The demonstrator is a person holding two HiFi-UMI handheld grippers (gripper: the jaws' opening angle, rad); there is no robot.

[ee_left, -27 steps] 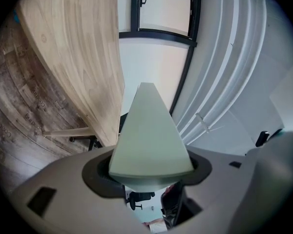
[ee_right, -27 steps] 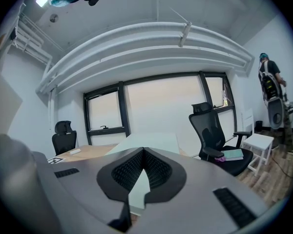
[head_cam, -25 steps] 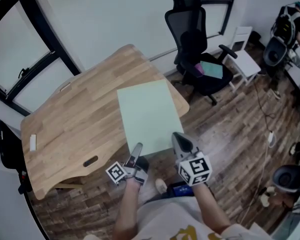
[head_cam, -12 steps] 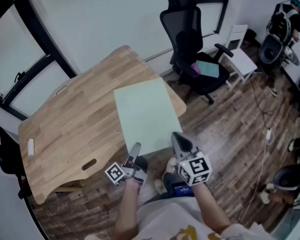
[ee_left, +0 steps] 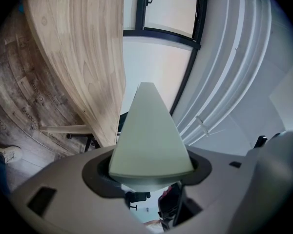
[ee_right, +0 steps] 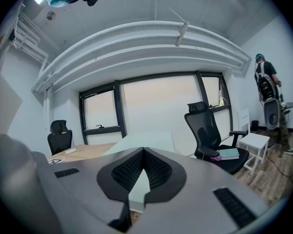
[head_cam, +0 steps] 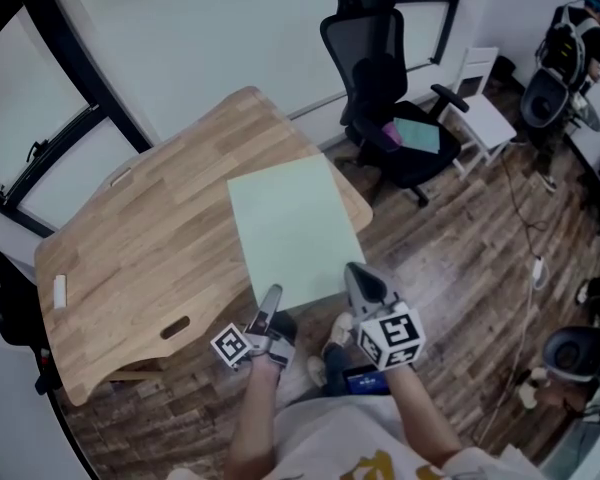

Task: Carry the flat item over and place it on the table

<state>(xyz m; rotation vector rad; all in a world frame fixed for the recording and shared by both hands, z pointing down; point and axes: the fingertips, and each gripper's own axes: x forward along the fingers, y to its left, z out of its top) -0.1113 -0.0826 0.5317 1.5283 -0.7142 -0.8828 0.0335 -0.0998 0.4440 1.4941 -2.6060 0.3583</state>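
A pale green flat sheet (head_cam: 295, 223) hangs level over the near right corner of the wooden table (head_cam: 150, 238), partly past its edge. My left gripper (head_cam: 273, 298) is shut on the sheet's near edge at the left. My right gripper (head_cam: 358, 278) is shut on the same edge at the right. In the left gripper view the sheet (ee_left: 149, 135) runs out from between the jaws of the left gripper (ee_left: 149, 175), with the table (ee_left: 88, 48) beside it. In the right gripper view the sheet (ee_right: 147, 138) is a thin sliver pinched between the dark pads of the right gripper (ee_right: 143, 167).
A black office chair (head_cam: 390, 98) with a teal item on its seat stands right of the table. Beyond it is a small white side table (head_cam: 485, 118). A small white object (head_cam: 60, 290) lies on the table's left end. A person (head_cam: 570, 48) stands far right. Cables lie on the wooden floor.
The sheet and both grippers have kept their hold and place. The person's foot has stepped forward under the sheet's near edge, and the head view has shifted slightly.
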